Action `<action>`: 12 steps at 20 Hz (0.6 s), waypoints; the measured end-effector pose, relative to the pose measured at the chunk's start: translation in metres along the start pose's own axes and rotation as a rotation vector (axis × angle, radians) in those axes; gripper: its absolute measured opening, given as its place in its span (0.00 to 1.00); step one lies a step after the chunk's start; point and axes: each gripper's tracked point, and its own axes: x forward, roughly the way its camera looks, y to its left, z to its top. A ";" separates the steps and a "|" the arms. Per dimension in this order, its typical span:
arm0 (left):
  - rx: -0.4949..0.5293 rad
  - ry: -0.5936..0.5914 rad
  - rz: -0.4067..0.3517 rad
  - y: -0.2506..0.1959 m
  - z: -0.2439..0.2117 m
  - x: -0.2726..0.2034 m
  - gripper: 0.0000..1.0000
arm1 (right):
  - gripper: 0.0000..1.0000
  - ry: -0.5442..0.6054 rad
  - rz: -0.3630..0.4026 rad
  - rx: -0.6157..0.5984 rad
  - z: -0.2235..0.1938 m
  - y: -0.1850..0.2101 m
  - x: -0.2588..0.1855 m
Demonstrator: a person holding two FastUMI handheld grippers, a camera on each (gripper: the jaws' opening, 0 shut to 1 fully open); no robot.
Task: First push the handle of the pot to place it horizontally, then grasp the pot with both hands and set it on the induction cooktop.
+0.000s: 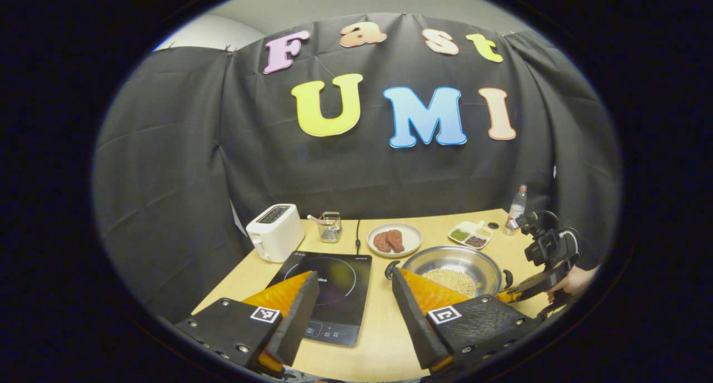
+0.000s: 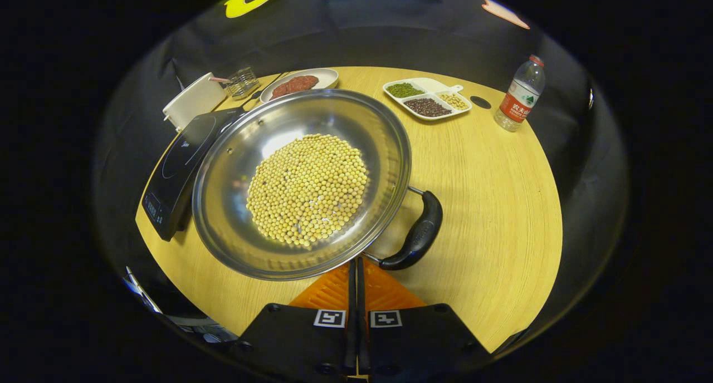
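Note:
A steel pot (image 2: 223, 205) holding soybeans (image 2: 309, 188) stands on the wooden table (image 2: 490, 205), just right of the black induction cooktop (image 2: 178, 160). Its black side handle (image 2: 418, 232) points to the lower right in the right gripper view. My right gripper (image 2: 356, 263) is shut with nothing between its fingers, its tips at the pot's rim beside that handle. In the left gripper view the pot (image 1: 445, 258) lies behind my right finger, and the cooktop (image 1: 340, 283) lies ahead. My left gripper (image 1: 353, 274) hangs open above the table. The right gripper (image 1: 548, 255) and its hand (image 1: 576, 280) reach the pot's far handle (image 1: 507, 277).
Along the back of the table stand a white toaster (image 1: 274, 231), a glass holder (image 1: 330, 226), a plate of meat (image 1: 394, 239), a divided dish of beans (image 1: 470, 234) and a water bottle (image 1: 516, 209). A cord (image 1: 357, 235) runs from the cooktop.

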 end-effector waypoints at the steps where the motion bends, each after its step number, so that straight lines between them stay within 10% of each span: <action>1: -0.005 0.007 0.004 -0.002 -0.003 -0.001 0.81 | 0.02 -0.001 -0.002 0.009 0.002 -0.004 0.000; 12: -0.037 0.053 0.066 -0.039 -0.006 -0.012 0.78 | 0.02 -0.046 0.043 0.073 0.029 -0.035 0.015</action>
